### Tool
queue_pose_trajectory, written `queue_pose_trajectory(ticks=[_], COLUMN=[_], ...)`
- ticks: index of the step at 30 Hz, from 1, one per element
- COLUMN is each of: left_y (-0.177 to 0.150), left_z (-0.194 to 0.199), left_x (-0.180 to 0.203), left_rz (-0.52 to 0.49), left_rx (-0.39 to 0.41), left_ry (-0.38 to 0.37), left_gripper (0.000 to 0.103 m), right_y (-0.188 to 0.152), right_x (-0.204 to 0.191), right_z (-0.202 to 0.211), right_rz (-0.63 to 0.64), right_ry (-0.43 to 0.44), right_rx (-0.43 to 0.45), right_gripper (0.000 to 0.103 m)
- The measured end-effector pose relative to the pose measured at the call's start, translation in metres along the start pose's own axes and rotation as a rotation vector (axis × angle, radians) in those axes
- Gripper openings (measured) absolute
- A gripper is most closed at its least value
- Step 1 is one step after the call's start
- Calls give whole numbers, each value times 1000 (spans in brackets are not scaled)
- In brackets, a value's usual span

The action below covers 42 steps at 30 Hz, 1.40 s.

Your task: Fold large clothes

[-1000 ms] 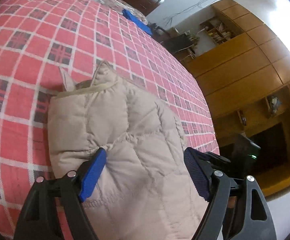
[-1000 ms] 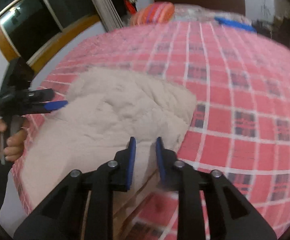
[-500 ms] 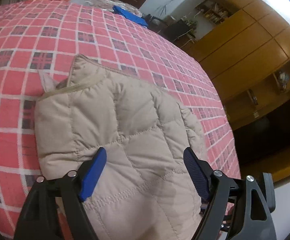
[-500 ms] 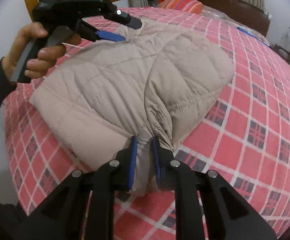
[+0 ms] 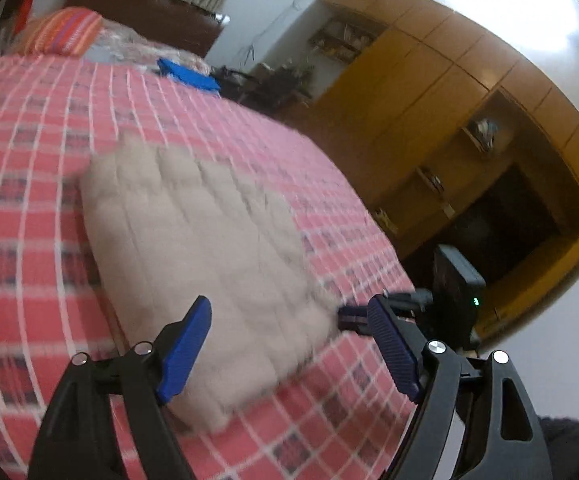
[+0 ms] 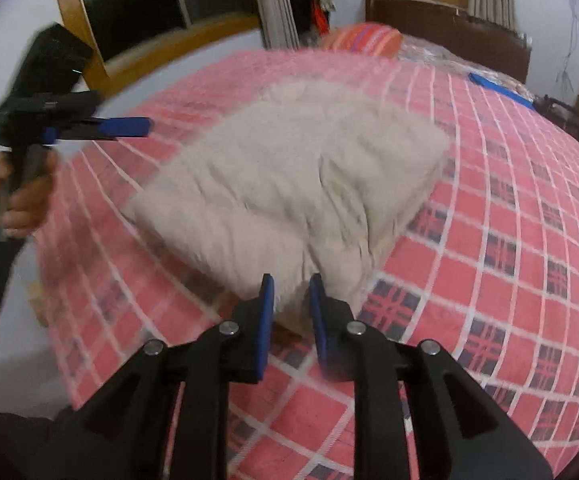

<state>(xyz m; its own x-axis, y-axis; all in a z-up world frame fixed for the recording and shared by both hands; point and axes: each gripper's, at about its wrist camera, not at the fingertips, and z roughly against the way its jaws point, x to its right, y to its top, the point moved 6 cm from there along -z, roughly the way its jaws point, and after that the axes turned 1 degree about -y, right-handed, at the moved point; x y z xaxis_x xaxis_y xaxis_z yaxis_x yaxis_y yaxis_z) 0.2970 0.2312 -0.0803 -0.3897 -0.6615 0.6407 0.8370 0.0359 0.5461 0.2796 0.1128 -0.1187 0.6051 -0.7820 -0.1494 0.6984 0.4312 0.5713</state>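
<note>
Your left tool [image 5: 289, 344] is spread wide apart and grips nothing. The folded beige quilted jacket [image 5: 205, 264] lies ahead of it and between its blue pads, on the bed's red plaid cover [image 5: 25, 200]. That view is smeared by motion, so you cannot tell whether either pad touches the fabric.

Your right tool [image 6: 291, 312] has its two blue fingers close together with a narrow gap between them, and the near corner of the jacket [image 6: 289, 184] sits right at their tips. From this view you cannot tell whether fabric is pinched between them or only lies just ahead of them.

The right wrist view shows what the left cannot: your left hand [image 6: 21, 196] in a dark sleeve, wrapped round the handle of the left tool [image 6: 129, 128], held to the left of the jacket and above the bed's edge. It also shows the dark window with a wooden frame [image 6: 141, 8] behind that hand, and the jacket as a thick, squared bundle with a puckered crease running toward your right tool.

The left wrist view shows the other side of the room: the wooden wardrobe wall [image 5: 429, 92] to the right of the tool. The right tool [image 5: 353, 316] shows there as dark tips at the jacket's right edge. Both views catch the orange striped pillow [image 5: 61, 30] and a blue cloth strip [image 5: 187, 74] far ahead, at the head of the bed.
</note>
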Motion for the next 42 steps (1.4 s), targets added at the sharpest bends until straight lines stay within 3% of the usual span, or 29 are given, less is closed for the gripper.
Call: queue_pose_trajectory(ticks=[3,6,8,10,15,19,22,24,25,26,27,28,31,35,38,42], left_y=[-21,-25,-25,-24,-36,-43,-43,-45,-48,-53,-57,-64,-88,-116,-136,-159], left_z=[-22,-22,-11,1,-2,-16,-3,11,19,26,32,40,56,64,66,72], left_x=[-15,-14,-11,-4,-2,-11,-9,-4,2,10,17,27,50,79,102,123], left_rz=[57,65,79,82,81,115,130,122,97,54,26,-5,-61,-122,-183,-192], left_rx=[-41,-11,21,62,50,27,50,81,96,116,129,150,193,200,191,190], left_ry=[-5,-23,-65,-107,-95,-61,-47,39,121,206,266,335,467,635,693,720], left_gripper=[80,81,81,82,88,88,89,89,89,89,93,98,99,99,99,99], right_y=[-15,-8,17,43,103,97,89,81,76,68,62,50,14,-34,-64,-95], right_x=[6,7,19,34,75,89,82,71,64,55,50,37,10,-15,-37,-62], right_z=[-27,-11,15,25,-19,-63,-40,-13,-1,16,28,45,72,101,123,144], right_rz=[6,-17,-84,-114,-213,-282,-281,-263,-255,-240,-232,-217,-198,-227,-240,-237], right_ry=[-56,12,69,15,-8,-1,16,-17,-39,-80,-111,-150,-257,-392,-429,-452], right_rx=[-75,-70,5,59,63,-36,6,47,66,92,114,147,160,206,191,150], right_gripper=[13,13,13,19,19,17,20,27,46,59,83,93,99,100,100,100])
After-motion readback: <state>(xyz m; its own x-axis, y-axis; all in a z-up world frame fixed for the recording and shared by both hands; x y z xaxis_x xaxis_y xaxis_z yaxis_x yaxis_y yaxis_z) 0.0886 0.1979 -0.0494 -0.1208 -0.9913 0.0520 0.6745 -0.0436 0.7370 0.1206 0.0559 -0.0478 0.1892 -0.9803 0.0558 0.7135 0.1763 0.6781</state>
